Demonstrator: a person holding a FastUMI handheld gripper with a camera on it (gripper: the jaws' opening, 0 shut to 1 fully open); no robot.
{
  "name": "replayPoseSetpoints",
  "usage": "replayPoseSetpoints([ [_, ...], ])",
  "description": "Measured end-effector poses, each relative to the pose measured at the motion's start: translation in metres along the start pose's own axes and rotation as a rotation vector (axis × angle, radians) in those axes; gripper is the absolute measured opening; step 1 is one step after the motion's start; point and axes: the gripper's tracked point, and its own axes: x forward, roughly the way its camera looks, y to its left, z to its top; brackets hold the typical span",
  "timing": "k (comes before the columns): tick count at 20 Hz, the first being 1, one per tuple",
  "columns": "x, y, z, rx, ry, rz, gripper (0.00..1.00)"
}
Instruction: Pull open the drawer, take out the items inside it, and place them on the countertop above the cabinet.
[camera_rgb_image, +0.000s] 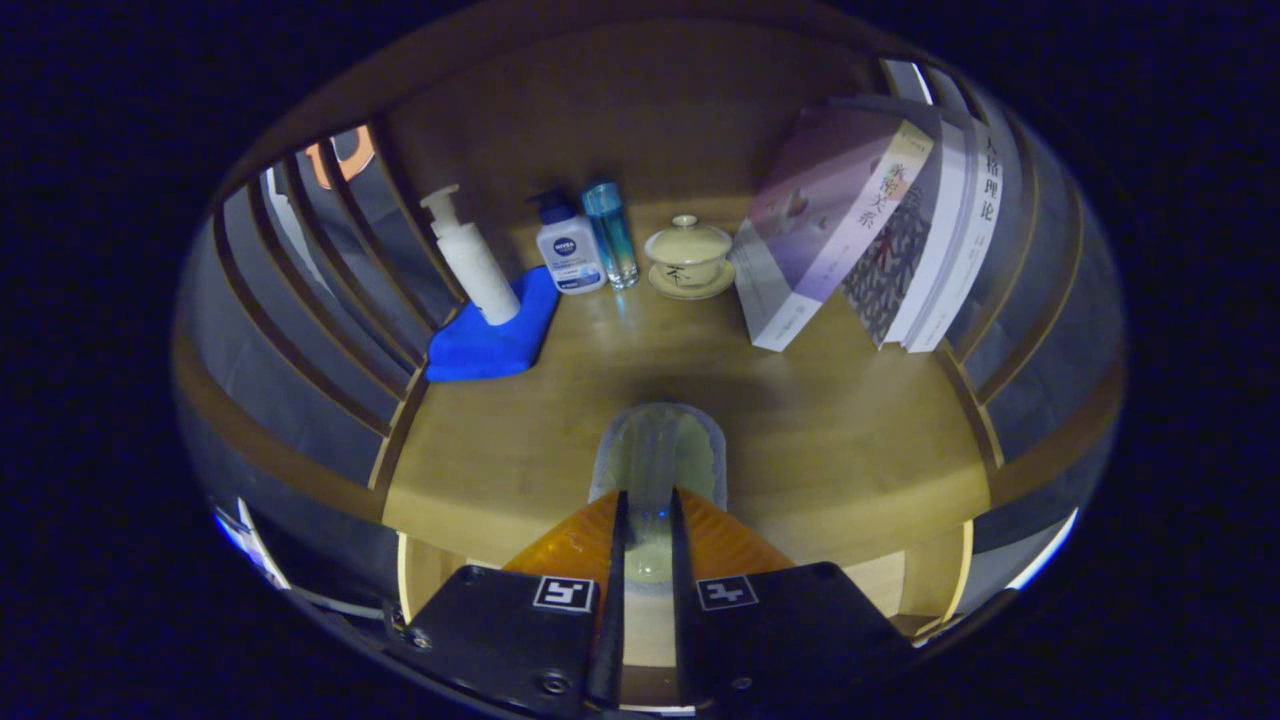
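Left side: a cloth (487, 335) lies folded against the slatted wall, with a pump bottle (470, 258) standing on its rear part. Just right of it stand a short bottle (569, 250) and a slim tube (611, 233), close together at the back of the countertop (840, 430), presumably lined up there to leave the front free.

Centre: a lidded cup (689, 255) sits upright on its saucer, apart from the tube. Nearer, the gripper (648, 510) has its fingers drawn narrow on a clear glass (657, 465), 1 finger on each side of it. The glass is held upright above the front part of the countertop; whether its base touches the wood cannot be told. The grip looks central and level, which suits setting it down without tipping. Judged stage: placing an item taken from the drawer, release not yet made.

Right side: 3 books (860, 225) lean against the right slats, which prop them.
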Motion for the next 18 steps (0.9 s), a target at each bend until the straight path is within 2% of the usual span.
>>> replayPoseSetpoints([
  [4, 0.004, -0.008, -0.005, 0.031, -0.005, 0.012, 0.26],
  [7, 0.001, -0.012, -0.004, 0.003, -0.034, 0.005, 0.47],
  [10, -0.012, -0.008, 0.001, -0.038, -0.129, 0.018, 0.68],
  [13, -0.035, -0.014, 0.003, -0.094, -0.256, -0.025, 0.71],
  [15, -0.050, -0.013, -0.003, -0.115, -0.322, -0.036, 0.83],
  [18, -0.086, -0.008, -0.010, -0.147, -0.446, -0.042, 0.83],
])
